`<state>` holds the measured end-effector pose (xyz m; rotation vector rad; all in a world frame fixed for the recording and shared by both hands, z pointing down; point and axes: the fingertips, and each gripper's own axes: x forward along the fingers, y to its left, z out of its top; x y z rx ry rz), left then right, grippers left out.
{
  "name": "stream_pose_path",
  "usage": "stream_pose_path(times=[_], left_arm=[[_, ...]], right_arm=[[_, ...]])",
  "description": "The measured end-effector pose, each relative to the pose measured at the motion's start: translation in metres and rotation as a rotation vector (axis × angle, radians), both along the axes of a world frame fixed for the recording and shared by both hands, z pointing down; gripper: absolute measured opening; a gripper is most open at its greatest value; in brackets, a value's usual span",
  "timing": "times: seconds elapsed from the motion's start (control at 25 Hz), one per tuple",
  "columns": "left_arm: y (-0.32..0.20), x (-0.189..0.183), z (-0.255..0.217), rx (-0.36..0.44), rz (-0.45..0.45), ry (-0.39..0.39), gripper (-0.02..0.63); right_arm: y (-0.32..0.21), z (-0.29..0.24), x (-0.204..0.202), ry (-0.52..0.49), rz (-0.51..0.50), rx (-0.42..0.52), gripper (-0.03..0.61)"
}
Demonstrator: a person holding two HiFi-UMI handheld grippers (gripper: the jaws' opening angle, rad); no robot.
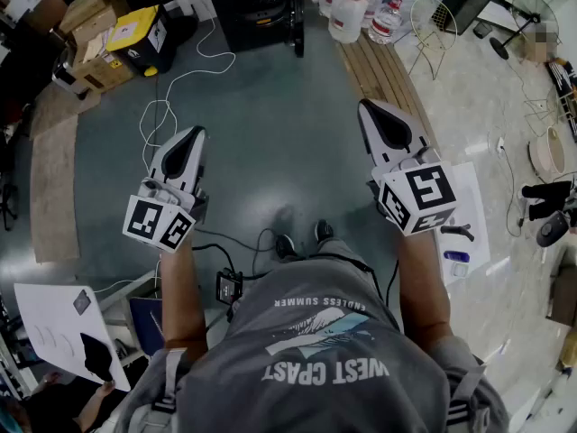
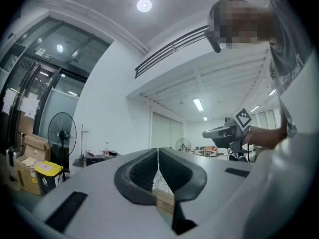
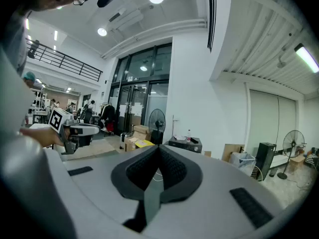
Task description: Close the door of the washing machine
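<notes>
A dark box-like appliance (image 1: pixel 257 7) stands at the far end of the grey floor; in the right gripper view it shows as a low dark unit (image 3: pixel 182 144) with a bottle on top. I cannot make out its door. My left gripper (image 1: pixel 189 138) and right gripper (image 1: pixel 379 115) are held out level in front of the person, well short of the appliance. Both are shut with nothing between the jaws. The left gripper's tips (image 2: pixel 158 151) meet, and so do the right gripper's tips (image 3: pixel 158 151). Each gripper sees the other: the right gripper (image 2: pixel 227 132) and the left gripper (image 3: pixel 70 128).
Cardboard boxes and a yellow-lidded bin (image 1: pixel 144 34) sit far left. Water jugs (image 1: pixel 356 7), wooden boards (image 1: pixel 388 70) and a wire rack (image 1: pixel 433 25) lie far right. A white cable (image 1: pixel 162 115) loops across the floor. A standing fan (image 2: pixel 61 133) stands by the wall.
</notes>
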<state>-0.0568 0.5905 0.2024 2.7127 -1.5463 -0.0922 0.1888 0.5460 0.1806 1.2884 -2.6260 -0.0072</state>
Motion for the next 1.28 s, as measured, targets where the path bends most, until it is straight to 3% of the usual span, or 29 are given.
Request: stream_pose_path(times=[0.4, 0.64, 1.28], left_arm=[[-0.011, -0.018, 0.006, -0.003, 0.021, 0.016, 0.023], [-0.031, -0.015, 0.008, -0.003, 0.041, 0.023, 0.023], [-0.154, 0.0, 0.031, -0.056, -0.026, -0.014, 0.023]], right_arm=[[-0.007, 0.003, -0.017, 0.011, 0.022, -0.007, 0.026], [-0.023, 0.004, -0.018, -0.044, 0.009, -0.028, 0.028], [-0.172, 0.034, 0.005, -0.074, -0.026, -0.066, 0.028]])
